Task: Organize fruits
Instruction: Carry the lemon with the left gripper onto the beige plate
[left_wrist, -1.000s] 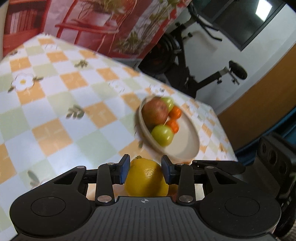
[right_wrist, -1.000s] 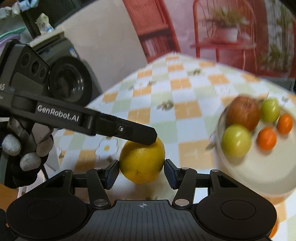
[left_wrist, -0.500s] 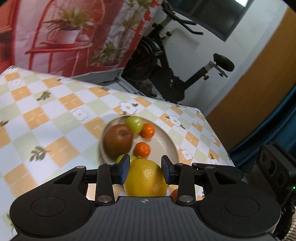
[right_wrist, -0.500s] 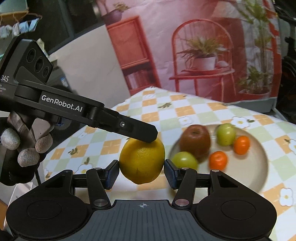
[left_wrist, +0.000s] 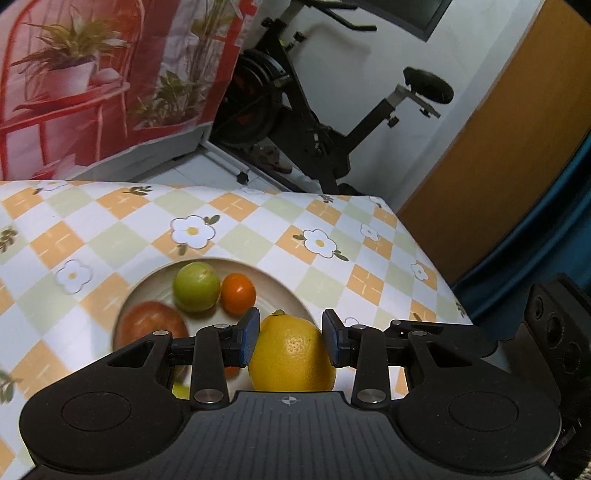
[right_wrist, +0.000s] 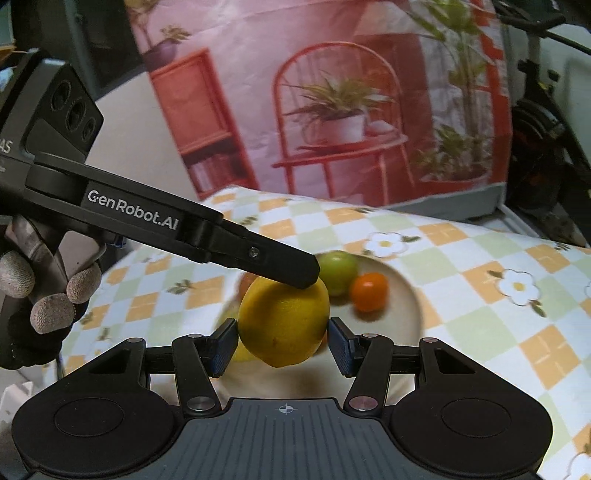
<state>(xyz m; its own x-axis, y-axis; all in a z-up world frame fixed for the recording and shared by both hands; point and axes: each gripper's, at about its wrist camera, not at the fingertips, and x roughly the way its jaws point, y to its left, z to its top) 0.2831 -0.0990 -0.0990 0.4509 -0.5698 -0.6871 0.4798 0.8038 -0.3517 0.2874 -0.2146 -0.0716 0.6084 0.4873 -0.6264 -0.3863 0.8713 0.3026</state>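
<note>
Left wrist view: lemon (left_wrist: 291, 356) lower centre, clamped between left gripper (left_wrist: 290, 341) pads; right gripper (right_wrist: 282, 345) jaws flank it, contact apparently absent.

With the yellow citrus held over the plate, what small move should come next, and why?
Probably lower the yellow citrus onto the bare part of the plate and then release. The left gripper pinches it above the plate, beside the small orange fruit; the right gripper flanks it without visibly gripping.
</note>
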